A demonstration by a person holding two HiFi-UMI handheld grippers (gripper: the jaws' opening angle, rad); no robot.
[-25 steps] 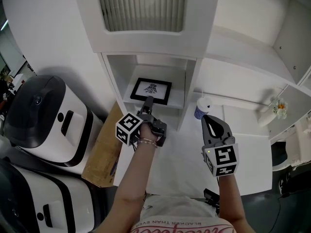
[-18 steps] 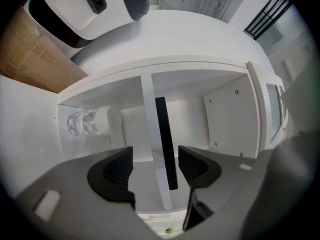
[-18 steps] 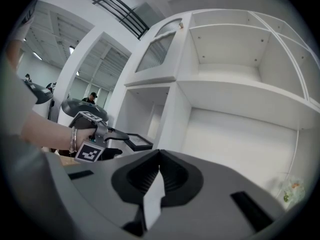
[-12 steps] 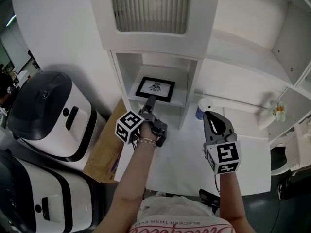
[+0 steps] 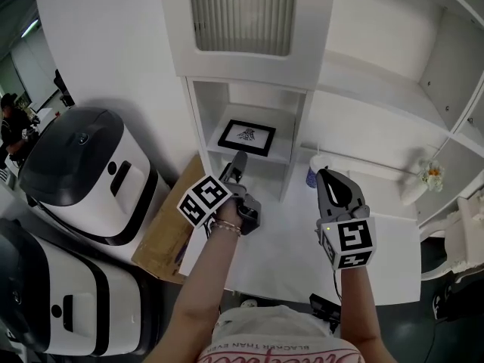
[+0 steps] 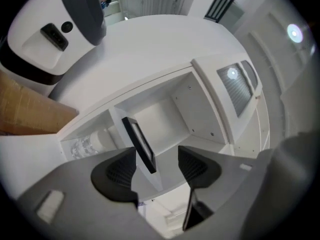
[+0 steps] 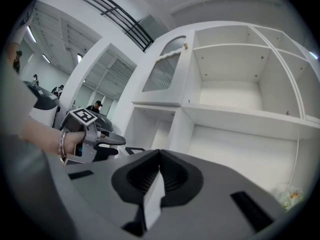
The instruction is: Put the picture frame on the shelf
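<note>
The black picture frame [image 5: 247, 137] with a white print rests on the shelf [image 5: 281, 156] inside the narrow white cubby. My left gripper [image 5: 238, 161] hovers just in front of the shelf's edge, open and empty. In the left gripper view the frame [image 6: 140, 145] shows edge-on beyond the jaws, clear of both pads [image 6: 121, 170]. My right gripper [image 5: 333, 184] is held lower right over the white table, shut with nothing in it. The right gripper view shows its jaws closed together [image 7: 159, 156] and the left gripper [image 7: 107, 140] off to the left.
Two large white-and-black machines [image 5: 83, 172] stand at the left, with a cardboard sheet [image 5: 162, 229] leaning beside the cabinet. A blue-and-white cup [image 5: 314, 174] stands on the white table [image 5: 287, 255]. A small flower piece [image 5: 431, 174] lies on the right shelving. People stand far left.
The left gripper has drawn back slightly from the frame, which stays on the shelf. The head view has shifted left. The right gripper has barely moved.
</note>
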